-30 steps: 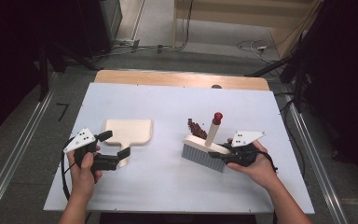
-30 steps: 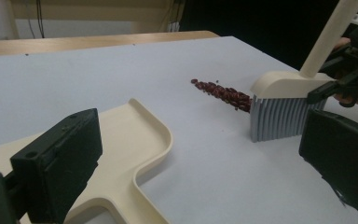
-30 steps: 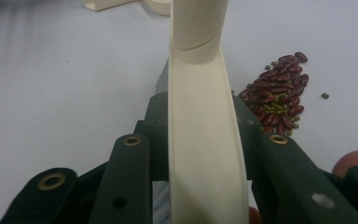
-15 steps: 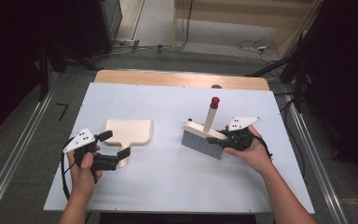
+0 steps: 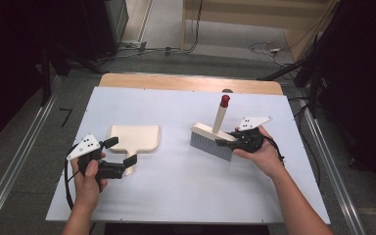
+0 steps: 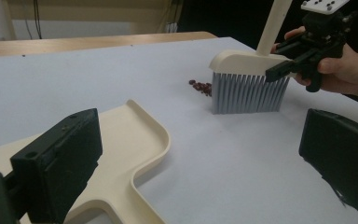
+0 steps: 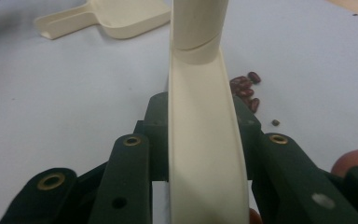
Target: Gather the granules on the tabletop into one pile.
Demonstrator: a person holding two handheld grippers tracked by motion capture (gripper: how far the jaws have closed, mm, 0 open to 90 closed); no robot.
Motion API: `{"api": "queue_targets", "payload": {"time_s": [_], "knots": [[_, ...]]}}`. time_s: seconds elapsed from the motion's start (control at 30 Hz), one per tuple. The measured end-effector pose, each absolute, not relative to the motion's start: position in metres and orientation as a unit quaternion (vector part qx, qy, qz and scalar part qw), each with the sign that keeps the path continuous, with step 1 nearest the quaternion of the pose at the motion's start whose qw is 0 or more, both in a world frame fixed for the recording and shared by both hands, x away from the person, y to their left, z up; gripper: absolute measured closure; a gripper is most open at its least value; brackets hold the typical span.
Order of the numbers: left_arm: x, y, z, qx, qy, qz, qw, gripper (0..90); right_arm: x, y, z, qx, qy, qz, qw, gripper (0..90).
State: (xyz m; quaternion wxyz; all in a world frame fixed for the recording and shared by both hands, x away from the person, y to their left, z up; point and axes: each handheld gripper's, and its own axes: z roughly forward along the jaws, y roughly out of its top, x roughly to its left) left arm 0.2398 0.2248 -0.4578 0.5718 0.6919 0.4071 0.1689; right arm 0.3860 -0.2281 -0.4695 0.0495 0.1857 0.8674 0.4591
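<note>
Right gripper [image 5: 223, 142] is clamped on the cream hand brush with grey bristles [image 5: 211, 140], bristles down on the white tabletop [image 5: 186, 186]. The dark red beans [image 6: 201, 87] lie just beyond its bristles. Left gripper [image 5: 124, 152], jaws apart, straddles the cream plastic dustpan [image 5: 133, 136] handle.

Readable text: none
Brush [image 5: 210, 139]: no label or brand legible
Dustpan [image 5: 133, 139]: plain, no lettering
Table [image 5: 186, 186]: unmarked

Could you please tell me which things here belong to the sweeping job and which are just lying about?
In use: brush, beans, dustpan, both hand-held grippers.
Lying about: cables on floor, wooden board behind table.
</note>
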Motion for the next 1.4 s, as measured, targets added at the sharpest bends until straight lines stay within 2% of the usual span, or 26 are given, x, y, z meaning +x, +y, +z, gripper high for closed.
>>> {"api": "queue_targets", "payload": {"time_s": [0.23, 0.5, 0.8, 1.03, 1.4], "knots": [[0.240, 0.225, -0.458, 0.693, 0.407, 0.169, 0.571, 0.0, 0.382, -0.235, -0.454, 0.181, 0.857, 0.481, 0.036, 65.7], [0.241, 0.222, -0.458, 0.696, 0.405, 0.167, 0.569, 0.0, 0.419, -0.221, -0.435, 0.206, 0.853, 0.465, 0.116, 65.7], [0.240, 0.226, -0.459, 0.693, 0.407, 0.168, 0.571, 0.0, 0.458, -0.208, -0.451, 0.209, 0.862, 0.425, 0.180, 65.7], [0.239, 0.226, -0.459, 0.693, 0.407, 0.168, 0.571, 0.0, 0.451, -0.216, -0.465, 0.191, 0.865, 0.444, 0.133, 65.7], [0.240, 0.221, -0.459, 0.699, 0.403, 0.167, 0.566, 0.0, 0.430, -0.224, -0.467, 0.159, 0.873, 0.447, 0.113, 65.7]]}}
